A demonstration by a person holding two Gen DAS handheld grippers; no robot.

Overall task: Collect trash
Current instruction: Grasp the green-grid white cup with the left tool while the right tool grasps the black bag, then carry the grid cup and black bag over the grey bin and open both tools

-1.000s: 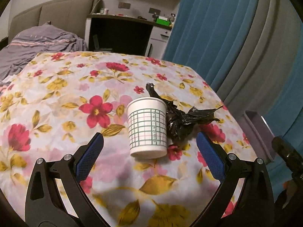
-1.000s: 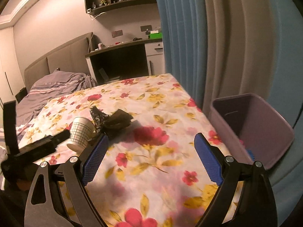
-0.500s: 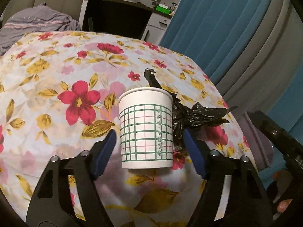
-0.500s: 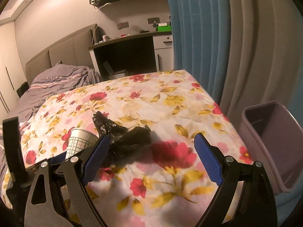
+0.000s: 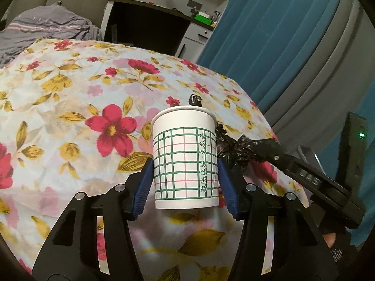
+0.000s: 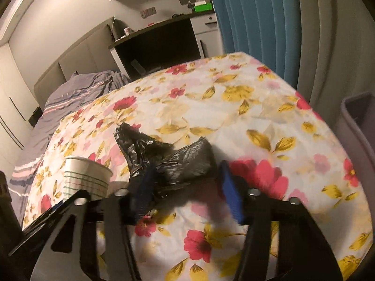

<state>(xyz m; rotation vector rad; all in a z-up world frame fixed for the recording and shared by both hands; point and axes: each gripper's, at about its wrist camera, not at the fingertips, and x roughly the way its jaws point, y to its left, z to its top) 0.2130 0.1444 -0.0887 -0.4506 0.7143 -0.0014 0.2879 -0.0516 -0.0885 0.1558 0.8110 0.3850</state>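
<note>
A white paper cup (image 5: pixel 185 154) with a green grid stands upright on the flowered bedspread (image 5: pixel 70 107). My left gripper (image 5: pixel 185 182) is closing on it, and both blue pads (image 5: pixel 143 192) touch its lower sides. A crumpled black plastic bag (image 6: pixel 182 161) lies just right of the cup (image 6: pixel 85 178). My right gripper (image 6: pixel 185 187) is closing around the bag, which sits between the jaws. Its left pad (image 6: pixel 143 194) overlaps the bag, while the right one stands at the bag's edge without squeezing it. This view is blurred.
A grey-purple bin (image 6: pixel 356 126) stands on the floor off the bed's right edge, in front of teal and grey curtains (image 5: pixel 281 35). A rumpled grey duvet (image 6: pixel 77 93) lies at the far left. A dark desk (image 5: pixel 145 23) stands behind the bed.
The left jaws closed in from wide apart onto the cup's sides. The right gripper moved left and down over the black bag, and its jaws narrowed around it.
</note>
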